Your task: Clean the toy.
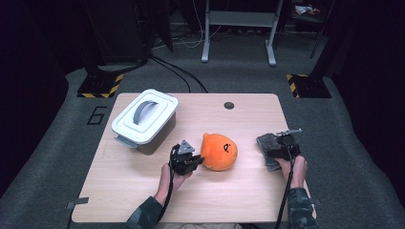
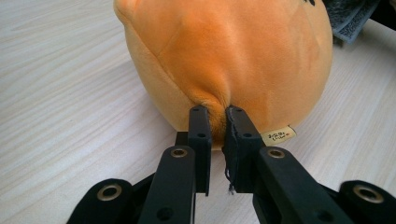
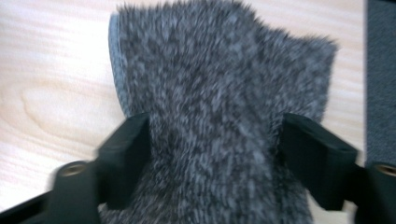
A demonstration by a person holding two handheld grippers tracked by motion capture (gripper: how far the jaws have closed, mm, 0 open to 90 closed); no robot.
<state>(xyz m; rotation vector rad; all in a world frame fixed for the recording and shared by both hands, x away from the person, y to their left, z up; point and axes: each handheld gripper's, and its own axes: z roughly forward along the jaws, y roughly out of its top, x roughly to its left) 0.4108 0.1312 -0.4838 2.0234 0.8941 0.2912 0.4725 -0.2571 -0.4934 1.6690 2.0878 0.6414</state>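
Note:
An orange plush toy point(image 1: 219, 151) point(image 2: 224, 56) lies at the middle of the wooden table point(image 1: 133, 191). My left gripper point(image 1: 198, 161) point(image 2: 217, 114) is at the toy's left side, shut on a pinched fold of its fabric. A grey furry cloth point(image 1: 264, 142) point(image 3: 219, 93) lies near the table's right edge. My right gripper point(image 1: 279, 143) point(image 3: 215, 154) is over it, open, with its jaws standing wide apart on either side of the cloth. The right gripper view is blurred, and the hand and gripper hide part of the cloth in the high view.
A grey box with a white handled lid point(image 1: 144, 117) stands at the table's back left. A small dark round hole point(image 1: 229, 105) sits near the far edge. Grey floor, stands and cables lie beyond the table.

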